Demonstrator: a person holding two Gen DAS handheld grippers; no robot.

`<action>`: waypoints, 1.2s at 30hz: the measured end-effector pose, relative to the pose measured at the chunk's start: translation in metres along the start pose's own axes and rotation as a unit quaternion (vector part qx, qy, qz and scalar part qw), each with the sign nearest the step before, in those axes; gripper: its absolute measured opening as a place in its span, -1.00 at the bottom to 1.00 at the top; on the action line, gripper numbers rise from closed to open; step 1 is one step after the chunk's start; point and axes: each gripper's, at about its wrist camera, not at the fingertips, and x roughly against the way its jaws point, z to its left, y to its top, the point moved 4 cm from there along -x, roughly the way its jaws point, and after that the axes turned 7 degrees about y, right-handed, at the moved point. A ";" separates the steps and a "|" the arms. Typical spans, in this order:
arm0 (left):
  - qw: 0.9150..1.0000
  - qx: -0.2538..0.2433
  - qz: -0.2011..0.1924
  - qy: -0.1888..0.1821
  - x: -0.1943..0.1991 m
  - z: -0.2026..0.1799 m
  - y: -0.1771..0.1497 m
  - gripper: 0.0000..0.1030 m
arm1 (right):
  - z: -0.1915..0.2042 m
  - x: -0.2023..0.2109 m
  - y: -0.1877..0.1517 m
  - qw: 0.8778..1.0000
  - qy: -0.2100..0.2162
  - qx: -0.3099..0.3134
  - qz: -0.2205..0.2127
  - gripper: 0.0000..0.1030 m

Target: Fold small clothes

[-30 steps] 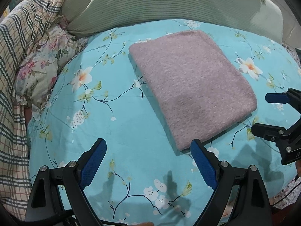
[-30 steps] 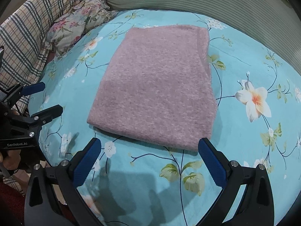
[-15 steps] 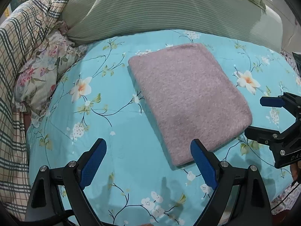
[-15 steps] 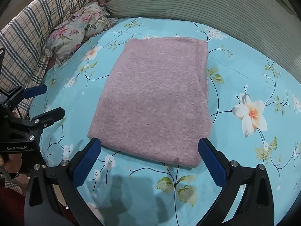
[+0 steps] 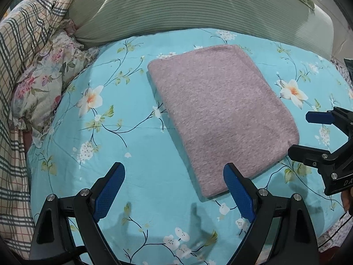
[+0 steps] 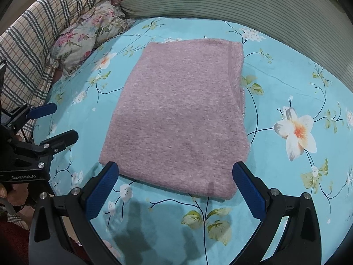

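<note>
A mauve knitted garment (image 5: 220, 114) lies folded into a flat rectangle on the turquoise floral bedsheet (image 5: 123, 132); it also shows in the right wrist view (image 6: 176, 121). My left gripper (image 5: 174, 183) is open and empty, hovering off the garment's near left corner. My right gripper (image 6: 176, 181) is open and empty, just short of the garment's near edge. Each gripper shows in the other's view: the right one at the right edge (image 5: 308, 134), the left one at the left edge (image 6: 59, 123).
A green striped pillow (image 5: 187, 6) lies behind the garment. A floral cushion (image 5: 46, 84) and a plaid blanket (image 5: 19, 44) sit along the left. The bedsheet's edge curves round at the right and near sides.
Both grippers have drawn back and up from the garment, so it sits lower and smaller in both views. Both stay open. The garment has not moved.
</note>
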 end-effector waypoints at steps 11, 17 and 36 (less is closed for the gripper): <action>1.000 0.001 0.003 -0.002 -0.003 0.000 0.002 0.78 | -0.002 -0.002 0.006 1.000 0.000 -0.003 -0.002 0.99; 1.000 0.004 0.005 -0.003 -0.005 0.001 0.003 0.78 | -0.002 -0.003 0.006 1.000 0.001 -0.003 -0.002 0.99; 1.000 0.010 -0.001 -0.002 -0.002 0.001 0.005 0.78 | 0.002 -0.002 0.005 1.000 0.001 -0.009 -0.005 0.99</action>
